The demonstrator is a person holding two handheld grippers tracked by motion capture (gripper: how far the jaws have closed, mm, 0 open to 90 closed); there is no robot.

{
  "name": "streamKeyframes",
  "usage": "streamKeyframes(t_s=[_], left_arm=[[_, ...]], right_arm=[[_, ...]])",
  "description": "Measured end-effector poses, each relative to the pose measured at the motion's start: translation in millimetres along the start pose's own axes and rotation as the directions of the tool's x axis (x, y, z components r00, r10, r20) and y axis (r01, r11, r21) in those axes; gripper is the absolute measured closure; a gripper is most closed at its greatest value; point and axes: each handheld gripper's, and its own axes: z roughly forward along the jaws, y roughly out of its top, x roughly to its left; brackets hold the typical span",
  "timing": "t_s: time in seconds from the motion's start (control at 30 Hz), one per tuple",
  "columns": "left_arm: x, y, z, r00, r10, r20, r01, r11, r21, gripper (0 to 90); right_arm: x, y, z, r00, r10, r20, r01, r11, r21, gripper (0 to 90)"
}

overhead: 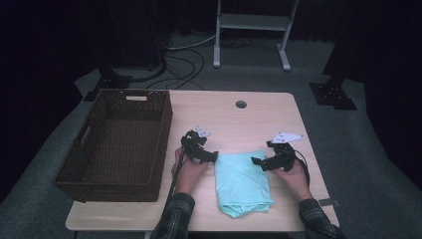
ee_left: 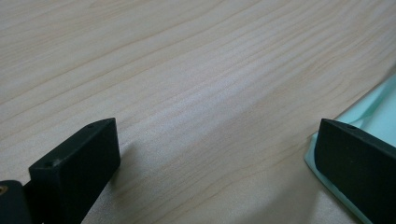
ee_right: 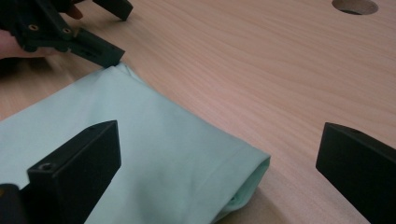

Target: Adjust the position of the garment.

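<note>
A folded mint-green cloth (overhead: 242, 184) lies on the wooden table (overhead: 259, 119), right of centre near the front. My left gripper (overhead: 204, 147) is open at the cloth's far left corner. In the left gripper view (ee_left: 215, 154) one jaw rests on bare wood and the other touches the cloth's edge (ee_left: 373, 112). My right gripper (overhead: 263, 153) is open at the far right corner. In the right gripper view (ee_right: 217, 163) one jaw hangs over the cloth (ee_right: 140, 140) and the other over bare wood. The left gripper (ee_right: 109, 30) also shows there at the cloth's far corner. Neither gripper holds anything.
A large dark wicker basket (overhead: 164, 134) stands empty on the left side of the table, close to my left hand. A round cable hole (overhead: 241, 104) sits near the table's far edge, also seen in the right gripper view (ee_right: 355, 5). A white stand (overhead: 251, 22) and cables are on the floor beyond.
</note>
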Motion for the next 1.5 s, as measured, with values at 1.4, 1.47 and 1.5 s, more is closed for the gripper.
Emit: streamKeyframes(t_s=[1.4,1.47,1.5], left_arm=[[34.7,17.7,17.4,0.9999,-0.012,-0.005,0.012,0.9999,0.000,0.0],[35.3,17.1,16.5,0.9999,-0.015,0.002,0.015,0.9999,-0.002,0.0],[36.0,16.7,15.9,0.9998,-0.019,0.005,0.019,0.9998,-0.006,0.0]], right_arm=[[-35.8,14.1,52.6,0.9974,0.014,0.071,-0.024,0.990,0.139,0.0],[-36.0,14.1,52.4,0.9975,0.017,0.068,-0.027,0.990,0.138,0.0],[-36.1,14.2,52.4,0.9976,0.018,0.067,-0.027,0.990,0.138,0.0]])
